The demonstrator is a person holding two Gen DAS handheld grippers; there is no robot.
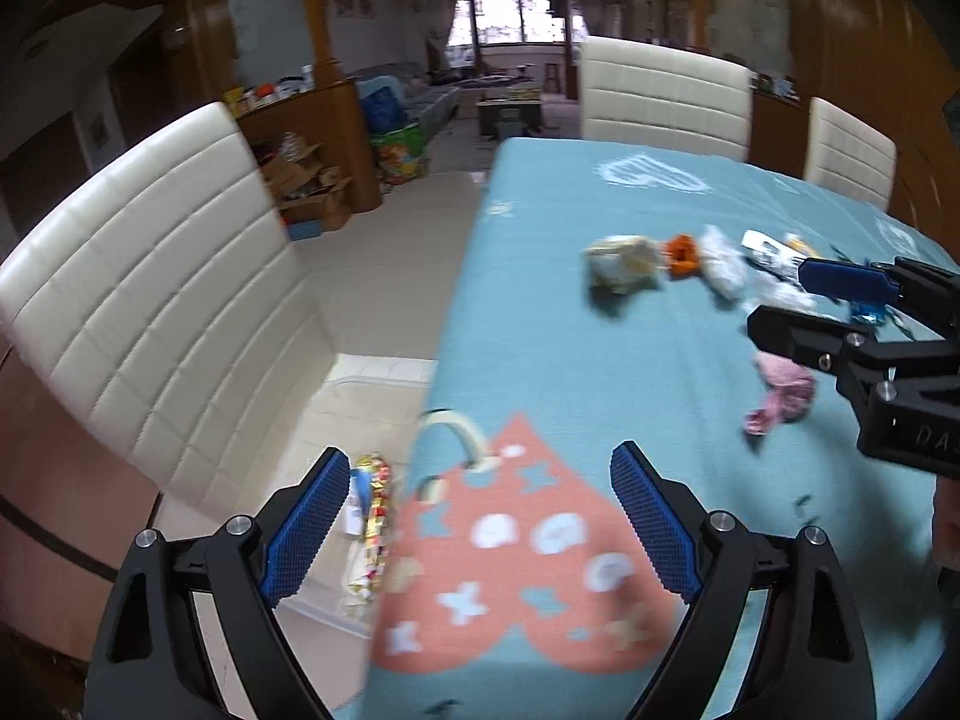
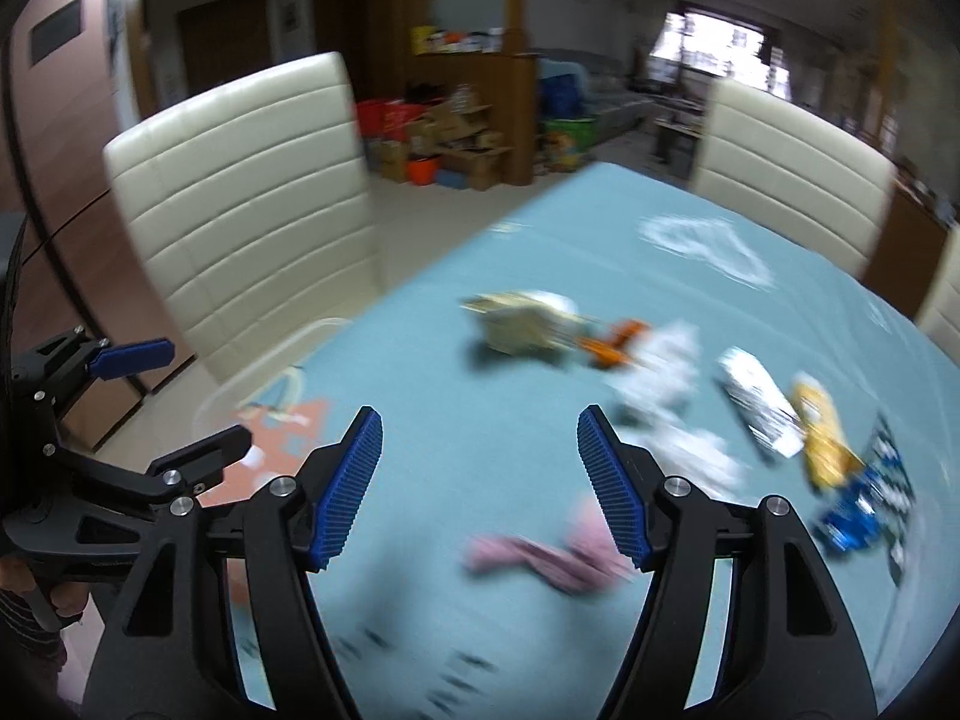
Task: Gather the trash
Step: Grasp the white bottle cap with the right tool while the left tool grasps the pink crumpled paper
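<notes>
Both claws are hanging open and empty over the desk (image 2: 480, 252): left claw (image 1: 480, 525) wide; right claw (image 2: 480, 489) heading, probably, for the pink scrap (image 2: 540, 558).

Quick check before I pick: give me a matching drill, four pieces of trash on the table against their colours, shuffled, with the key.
Things:
1. crumpled tissue
2. small scrap beside the beige wad
3. long snack wrapper
4. foil wrapper

Colours:
A. silver
B. pink
C. yellow
D. orange

Pairs: 1-B, 2-D, 3-C, 4-A
</notes>
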